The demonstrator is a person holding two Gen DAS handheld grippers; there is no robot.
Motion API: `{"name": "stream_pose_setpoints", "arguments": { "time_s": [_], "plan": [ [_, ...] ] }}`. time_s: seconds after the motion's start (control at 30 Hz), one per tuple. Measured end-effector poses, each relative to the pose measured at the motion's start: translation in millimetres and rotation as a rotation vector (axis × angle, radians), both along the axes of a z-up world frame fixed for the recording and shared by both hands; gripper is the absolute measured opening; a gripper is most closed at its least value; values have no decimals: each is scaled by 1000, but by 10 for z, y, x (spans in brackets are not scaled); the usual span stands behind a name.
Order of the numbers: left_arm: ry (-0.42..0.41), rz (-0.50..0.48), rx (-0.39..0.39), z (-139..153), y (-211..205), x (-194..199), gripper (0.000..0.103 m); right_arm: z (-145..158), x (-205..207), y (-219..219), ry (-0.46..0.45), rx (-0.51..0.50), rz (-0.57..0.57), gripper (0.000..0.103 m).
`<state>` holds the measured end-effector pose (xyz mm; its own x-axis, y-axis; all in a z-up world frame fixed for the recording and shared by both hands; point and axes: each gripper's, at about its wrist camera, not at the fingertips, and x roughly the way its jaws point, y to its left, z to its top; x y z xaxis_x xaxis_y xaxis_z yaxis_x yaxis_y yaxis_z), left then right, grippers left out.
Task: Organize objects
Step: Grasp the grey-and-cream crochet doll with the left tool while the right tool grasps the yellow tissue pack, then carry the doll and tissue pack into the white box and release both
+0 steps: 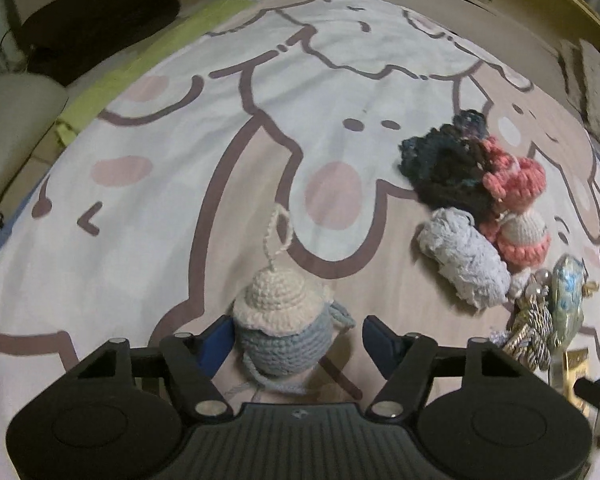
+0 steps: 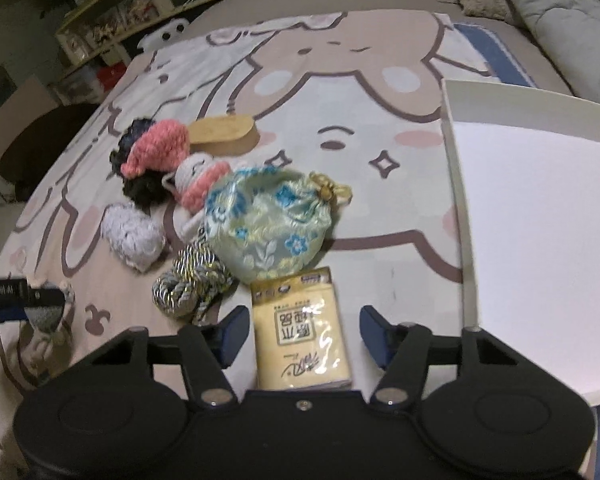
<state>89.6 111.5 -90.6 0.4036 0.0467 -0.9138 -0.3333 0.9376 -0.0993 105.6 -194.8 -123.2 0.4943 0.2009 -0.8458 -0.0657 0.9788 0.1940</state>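
My left gripper (image 1: 298,338) is open, its blue fingers on either side of a crocheted doll (image 1: 280,328) with a cream hat and a blue body, lying on the cartoon bedspread (image 1: 160,200). My right gripper (image 2: 302,334) is open around a yellow tissue pack (image 2: 300,332). Beyond it lie a floral brocade pouch (image 2: 268,224), a gold-and-white cord knot (image 2: 188,284), a white crochet piece (image 2: 132,236), a pink-and-white crochet doll (image 2: 196,180), a pink crochet piece (image 2: 160,148) and dark yarn (image 2: 140,188). The same pile shows in the left wrist view (image 1: 472,184).
A white tray or box lid (image 2: 540,220) lies right of the tissue pack. A wooden oval block (image 2: 224,134) sits behind the pile. A dark chair (image 1: 92,28) and shelves (image 2: 112,20) stand beyond the bed. The left gripper's finger (image 2: 20,296) shows at the far left.
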Motion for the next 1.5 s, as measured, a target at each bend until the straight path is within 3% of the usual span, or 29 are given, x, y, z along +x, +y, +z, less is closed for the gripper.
{"name": "stream_pose_setpoints", "arguments": {
  "time_s": [0.1, 0.23, 0.6, 0.8, 1.1, 1.5],
  "plan": [
    [0, 36, -31, -28, 44, 7, 65, -45, 10, 43, 12, -17, 21, 61],
    [-2, 59, -18, -35, 68, 16, 53, -87, 18, 69, 25, -31, 37, 56],
    [-11, 44, 3, -34, 50, 13, 50, -90, 16, 98, 4, -54, 60, 51],
    [-83, 1, -10, 162, -62, -49, 49, 123, -53, 53, -56, -18, 44, 51],
    [-277, -156, -1, 726, -519, -191, 49, 630, -228, -91, -180, 15, 33, 51],
    [-406, -396, -43, 1173, -1466, 56, 49, 1168, -136, -741, -279, 50, -49, 51]
  ]
}}
